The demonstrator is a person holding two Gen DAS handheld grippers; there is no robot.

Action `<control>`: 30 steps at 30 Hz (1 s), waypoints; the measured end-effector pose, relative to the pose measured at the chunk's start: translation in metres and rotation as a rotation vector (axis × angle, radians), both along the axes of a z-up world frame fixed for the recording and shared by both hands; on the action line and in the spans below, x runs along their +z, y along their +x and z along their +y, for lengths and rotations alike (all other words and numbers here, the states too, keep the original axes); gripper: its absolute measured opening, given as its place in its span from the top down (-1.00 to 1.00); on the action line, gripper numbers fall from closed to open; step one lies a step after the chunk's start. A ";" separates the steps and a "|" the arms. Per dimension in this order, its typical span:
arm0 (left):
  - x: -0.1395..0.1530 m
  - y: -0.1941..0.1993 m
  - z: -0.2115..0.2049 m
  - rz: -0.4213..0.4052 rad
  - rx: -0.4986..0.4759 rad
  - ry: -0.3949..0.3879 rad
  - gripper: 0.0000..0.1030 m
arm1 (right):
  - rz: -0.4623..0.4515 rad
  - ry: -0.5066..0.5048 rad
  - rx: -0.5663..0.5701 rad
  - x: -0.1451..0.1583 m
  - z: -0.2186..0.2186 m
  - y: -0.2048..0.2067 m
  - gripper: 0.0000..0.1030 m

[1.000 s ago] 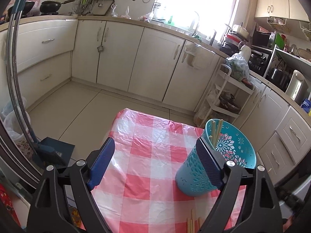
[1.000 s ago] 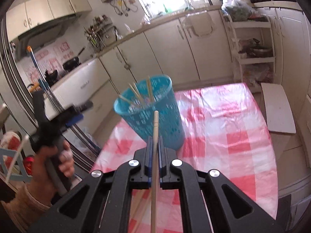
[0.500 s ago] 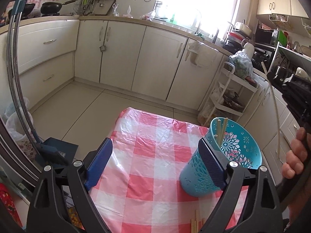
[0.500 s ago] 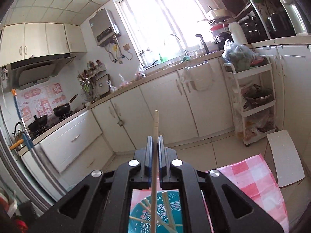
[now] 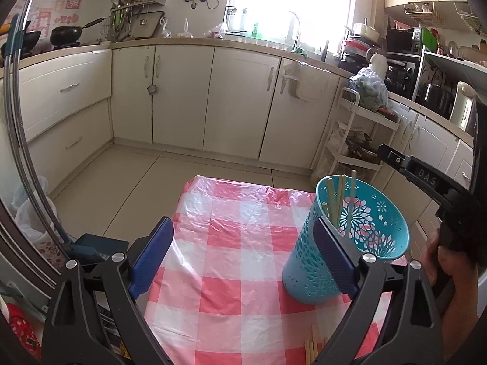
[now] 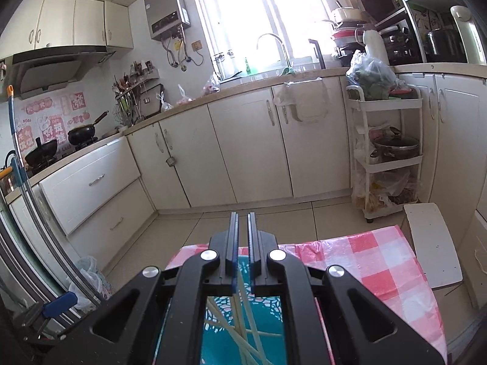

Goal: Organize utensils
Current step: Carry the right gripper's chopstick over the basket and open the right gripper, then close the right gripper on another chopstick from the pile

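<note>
Chopsticks (image 5: 311, 348) left on the checked cloth (image 5: 231, 243) lie at about 6 o'clock in the left wrist view, just short of the turquoise holder (image 5: 322, 261) and close by the left gripper's right finger; only their tips show at the bottom edge, so their long axis seems to run toward the holder, though too little is visible to be sure; the left gripper (image 5: 243, 258) stands wide open and empty, with the holder touching or just beside its right pad at 3 o'clock; the right gripper (image 6: 242, 243) hangs directly over the holder (image 6: 243, 331), jaws parted by a narrow slot with nothing between them, the sticks already in the holder (image 6: 240, 319) leaning below it at 6 o'clock; judged from this, the loose pair is nearer the left gripper, while the right one must drop and pull back past the holder to reach it.
</note>
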State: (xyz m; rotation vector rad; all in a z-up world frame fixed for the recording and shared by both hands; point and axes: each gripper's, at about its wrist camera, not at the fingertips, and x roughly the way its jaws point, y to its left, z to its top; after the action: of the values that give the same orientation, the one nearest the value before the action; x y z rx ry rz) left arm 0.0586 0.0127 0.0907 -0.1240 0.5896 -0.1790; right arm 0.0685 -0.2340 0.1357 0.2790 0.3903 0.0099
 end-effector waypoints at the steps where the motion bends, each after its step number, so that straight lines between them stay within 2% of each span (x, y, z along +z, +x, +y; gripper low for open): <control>1: 0.000 0.000 0.000 0.001 0.000 0.002 -0.73 | 0.003 -0.005 0.008 0.000 0.001 -0.002 0.77; 4: -0.001 -0.001 0.000 0.002 0.001 0.011 -0.73 | -0.011 -0.020 0.021 0.005 0.000 -0.023 0.49; 8: -0.003 -0.002 -0.001 0.006 0.002 0.027 -0.74 | -0.019 -0.038 0.044 0.008 0.000 -0.059 0.49; 11: -0.004 -0.004 -0.002 0.008 0.000 0.038 -0.74 | 0.015 -0.045 0.073 0.001 0.004 -0.085 0.48; 13: -0.004 -0.005 -0.003 0.008 -0.002 0.046 -0.74 | 0.067 -0.038 0.094 -0.012 0.007 -0.101 0.48; 18: -0.005 -0.009 -0.006 0.007 -0.008 0.067 -0.75 | 0.264 -0.030 0.145 -0.064 0.022 -0.127 0.48; 22: -0.006 -0.010 -0.006 0.010 -0.010 0.077 -0.75 | 0.405 -0.009 0.172 -0.103 0.032 -0.133 0.48; 30: -0.009 -0.009 0.000 0.029 -0.001 0.095 -0.76 | 0.500 -0.024 0.195 -0.137 0.052 -0.137 0.56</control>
State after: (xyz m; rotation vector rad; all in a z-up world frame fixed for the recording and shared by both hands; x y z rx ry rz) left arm 0.0495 0.0130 0.0818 -0.0348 0.6260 -0.1497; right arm -0.0687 -0.1824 -0.0012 0.2170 0.9133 0.1283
